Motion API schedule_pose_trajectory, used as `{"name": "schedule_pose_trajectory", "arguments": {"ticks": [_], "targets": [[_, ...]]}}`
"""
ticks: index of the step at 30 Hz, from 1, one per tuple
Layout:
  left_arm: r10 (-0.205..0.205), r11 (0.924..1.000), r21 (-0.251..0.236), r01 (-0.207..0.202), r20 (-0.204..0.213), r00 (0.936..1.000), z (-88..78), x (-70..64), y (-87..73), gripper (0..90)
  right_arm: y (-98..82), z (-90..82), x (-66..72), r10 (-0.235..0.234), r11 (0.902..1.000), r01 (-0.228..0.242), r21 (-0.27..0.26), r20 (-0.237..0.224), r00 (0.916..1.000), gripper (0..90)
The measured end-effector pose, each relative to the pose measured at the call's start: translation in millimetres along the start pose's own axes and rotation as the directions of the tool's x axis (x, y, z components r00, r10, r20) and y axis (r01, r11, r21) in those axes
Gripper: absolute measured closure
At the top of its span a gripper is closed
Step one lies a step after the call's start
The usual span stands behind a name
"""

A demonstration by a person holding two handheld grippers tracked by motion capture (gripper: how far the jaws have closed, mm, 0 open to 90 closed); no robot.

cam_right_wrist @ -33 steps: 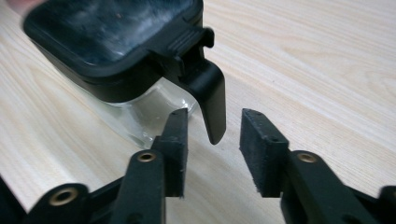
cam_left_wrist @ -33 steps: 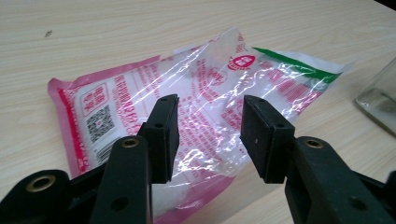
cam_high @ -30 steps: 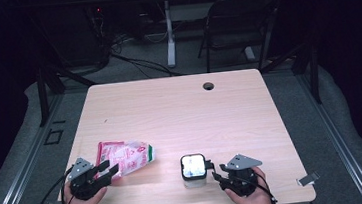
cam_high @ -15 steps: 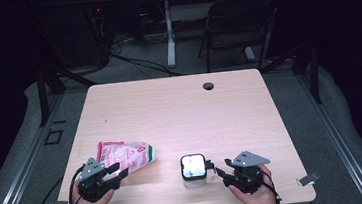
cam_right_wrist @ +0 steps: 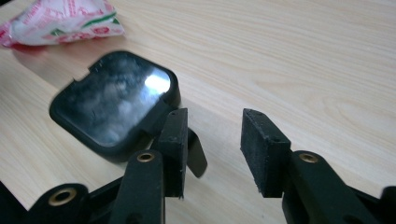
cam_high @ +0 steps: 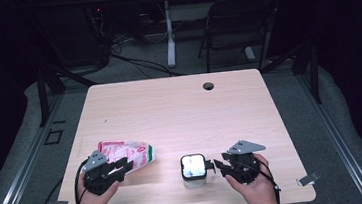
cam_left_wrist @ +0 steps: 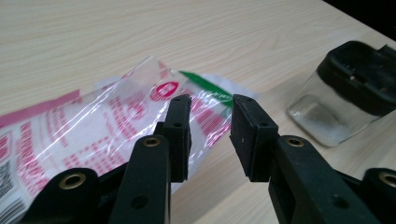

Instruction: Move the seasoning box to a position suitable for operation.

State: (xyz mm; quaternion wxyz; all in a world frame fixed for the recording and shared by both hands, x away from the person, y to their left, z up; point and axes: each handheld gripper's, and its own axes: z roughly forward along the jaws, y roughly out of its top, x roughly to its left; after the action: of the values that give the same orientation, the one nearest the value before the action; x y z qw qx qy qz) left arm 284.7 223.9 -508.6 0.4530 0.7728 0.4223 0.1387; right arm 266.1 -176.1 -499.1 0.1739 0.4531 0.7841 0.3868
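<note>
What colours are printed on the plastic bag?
Red and green on the clear bag, best in the left gripper view.

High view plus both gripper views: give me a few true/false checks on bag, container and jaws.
1. The red-and-white plastic bag lies left of the lidded container. True.
2. The container's lid is white. False: it is black.
3. The right gripper clamps the container. False: its jaws stand open beside it, nothing between them.
4. The left gripper points at the bag, jaws apart. True.
5. The bag rests on top of the container. False: they lie apart on the table.
</note>
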Motion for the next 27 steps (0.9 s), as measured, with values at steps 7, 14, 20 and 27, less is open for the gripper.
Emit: {"name": "schedule_pose_trajectory", "arguments": {"ticks": [7,14,20,27], "targets": [[0.036,0.9993,0.000,-0.036,0.019,0.9992,15.6,-17.6,16.4,69.8,24.3,2.3,8.8,-0.042,0.9990,0.041,-0.014,-0.024,0.9989,72.2],[0.063,0.9977,0.019,-0.065,0.064,0.9959,36.0,-36.6,26.4,72.3,27.9,4.1,10.7,-0.009,0.9995,0.007,-0.030,-0.053,0.9985,78.0],[0.089,0.9956,0.020,-0.092,0.091,0.9919,48.0,-51.5,27.5,72.6,21.0,9.6,11.1,-0.003,1.0000,0.003,-0.009,-0.059,0.9983,78.4],[0.073,0.9963,0.036,-0.078,0.138,0.9877,59.0,-62.2,21.1,74.1,14.5,12.1,10.8,0.008,1.0000,-0.008,0.001,-0.070,0.9975,80.1]]}}
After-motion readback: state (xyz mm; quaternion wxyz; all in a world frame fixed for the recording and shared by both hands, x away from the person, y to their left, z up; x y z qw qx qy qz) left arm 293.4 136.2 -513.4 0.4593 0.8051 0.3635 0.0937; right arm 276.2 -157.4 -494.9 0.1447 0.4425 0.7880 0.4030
